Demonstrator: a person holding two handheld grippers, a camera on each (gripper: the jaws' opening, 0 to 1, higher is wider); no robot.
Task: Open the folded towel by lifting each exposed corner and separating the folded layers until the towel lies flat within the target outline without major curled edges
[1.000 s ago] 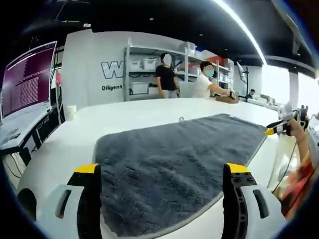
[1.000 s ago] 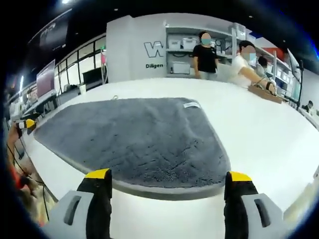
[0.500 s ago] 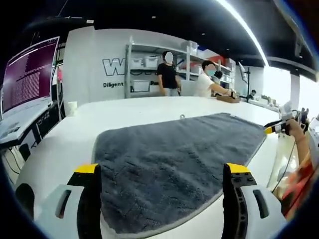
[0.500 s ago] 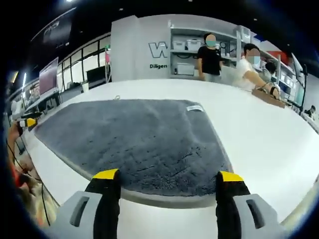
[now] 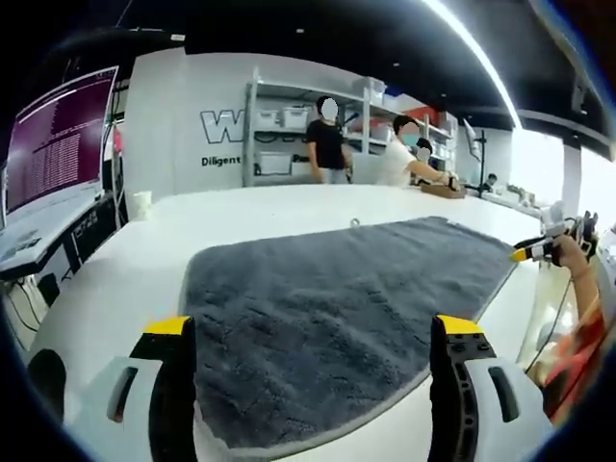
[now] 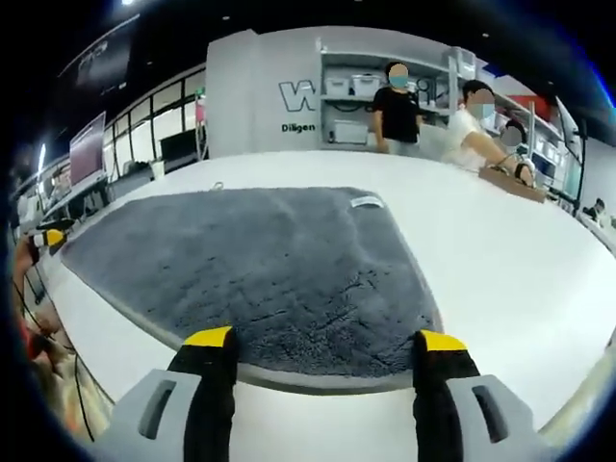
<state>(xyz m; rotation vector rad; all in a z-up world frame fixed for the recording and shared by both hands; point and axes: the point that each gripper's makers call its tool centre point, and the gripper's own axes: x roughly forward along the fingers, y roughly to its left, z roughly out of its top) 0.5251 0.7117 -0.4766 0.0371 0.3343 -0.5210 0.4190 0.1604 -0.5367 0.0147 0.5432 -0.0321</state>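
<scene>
Both tongs (image 5: 311, 332) (image 6: 325, 342) gape empty over the flat grey towel (image 5: 346, 289) (image 6: 260, 260).

Back wall (image 5: 183, 115): large letter "W", rest of the word cut off by the shelving; smaller line beneath starts "Diligent", also cut off. Right gripper view, same wall (image 6: 241, 96): "W" and "Diligen". Monitor (image 5: 58, 135): lines of text, too small to read.

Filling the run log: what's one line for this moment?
towel: spread flat on table | left hand-held gripper: open, empty | right hand-held gripper: open, empty, at near edge
</scene>
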